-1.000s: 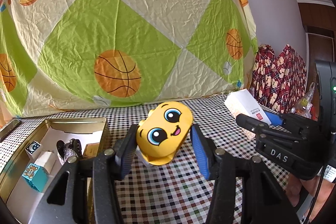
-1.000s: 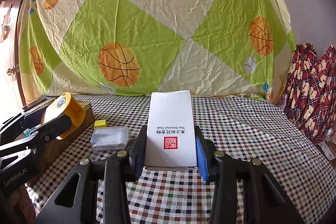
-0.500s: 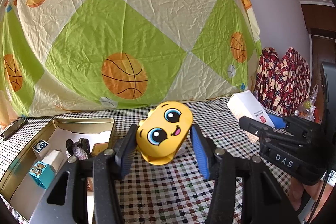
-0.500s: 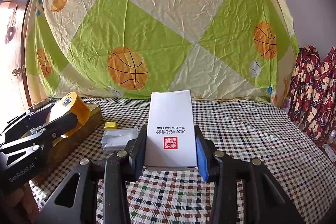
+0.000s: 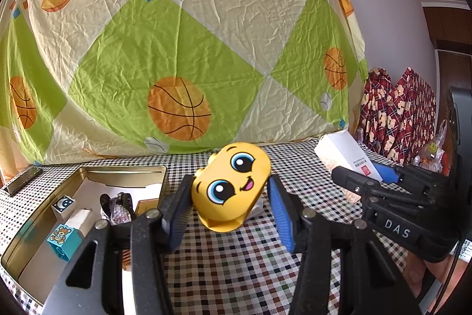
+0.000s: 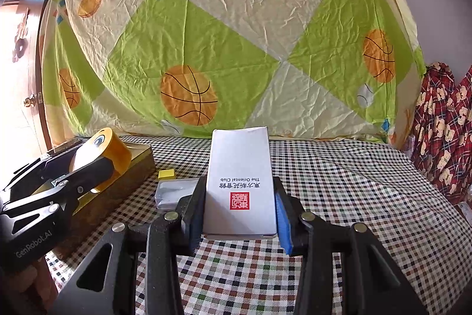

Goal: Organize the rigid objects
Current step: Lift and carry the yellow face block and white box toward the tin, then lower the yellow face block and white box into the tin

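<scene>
Checked cloth [image 5: 236,270] covers the table under both grippers, with a green-and-cream ball-print sheet [image 5: 177,49] hung behind it; in the left wrist view the left gripper [image 5: 230,208] has its jaws closed partway on one yellow toy [image 5: 231,186] with a cartoon face, which sits tilted between the fingers and above the cloth; the left finger presses its side, while whether the blue right pad touches it I cannot tell. To the left of that gripper and a little ahead lies one open gold tin [image 5: 124,169]; inside it I count one teal bear block [image 5: 60,239], two small white blocks, one of them printed with a moon, and a dark bundled item, too jumbled to name. Off to its right the right gripper [image 5: 362,174] shows from the side.

In the right wrist view the right gripper [image 6: 240,207] is clamped on one white box [image 6: 240,182] with a red seal, standing upright between the jaws and reaching forward past the fingertips; both pads press its sides. Just ahead and left of the fingers, on the cloth, lie one clear case [image 6: 174,192] and, beyond it, one small yellow block [image 6: 166,174]. Farther left is the left gripper [image 6: 88,164] with its toy over the tin.
</scene>
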The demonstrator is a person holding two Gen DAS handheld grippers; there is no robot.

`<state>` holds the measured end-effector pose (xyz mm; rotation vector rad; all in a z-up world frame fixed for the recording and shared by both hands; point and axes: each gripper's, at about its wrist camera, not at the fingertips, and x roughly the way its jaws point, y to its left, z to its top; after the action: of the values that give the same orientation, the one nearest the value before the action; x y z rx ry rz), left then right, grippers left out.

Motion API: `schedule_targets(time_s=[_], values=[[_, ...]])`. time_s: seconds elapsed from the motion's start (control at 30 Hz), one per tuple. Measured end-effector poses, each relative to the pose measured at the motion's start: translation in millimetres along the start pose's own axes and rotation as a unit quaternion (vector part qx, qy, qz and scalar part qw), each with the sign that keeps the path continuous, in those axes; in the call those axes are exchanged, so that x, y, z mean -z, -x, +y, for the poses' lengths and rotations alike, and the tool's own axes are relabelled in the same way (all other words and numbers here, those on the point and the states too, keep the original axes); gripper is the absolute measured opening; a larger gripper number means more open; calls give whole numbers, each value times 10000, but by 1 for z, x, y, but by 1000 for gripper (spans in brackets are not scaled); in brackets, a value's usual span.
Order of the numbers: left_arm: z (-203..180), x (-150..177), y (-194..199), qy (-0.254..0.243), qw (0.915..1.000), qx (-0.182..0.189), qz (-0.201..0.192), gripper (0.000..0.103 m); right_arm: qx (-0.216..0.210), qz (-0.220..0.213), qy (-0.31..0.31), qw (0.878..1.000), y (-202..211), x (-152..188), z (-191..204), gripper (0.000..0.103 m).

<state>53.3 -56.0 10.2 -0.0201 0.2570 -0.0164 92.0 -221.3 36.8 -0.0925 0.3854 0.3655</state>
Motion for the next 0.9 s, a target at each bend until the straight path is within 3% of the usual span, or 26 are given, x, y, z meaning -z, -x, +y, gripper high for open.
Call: schedule_targets(time_s=[0.9], values=[[39, 5, 37, 373, 9989, -76, -282, 50, -571, -41, 149, 9982, 7, 1, 39, 43]])
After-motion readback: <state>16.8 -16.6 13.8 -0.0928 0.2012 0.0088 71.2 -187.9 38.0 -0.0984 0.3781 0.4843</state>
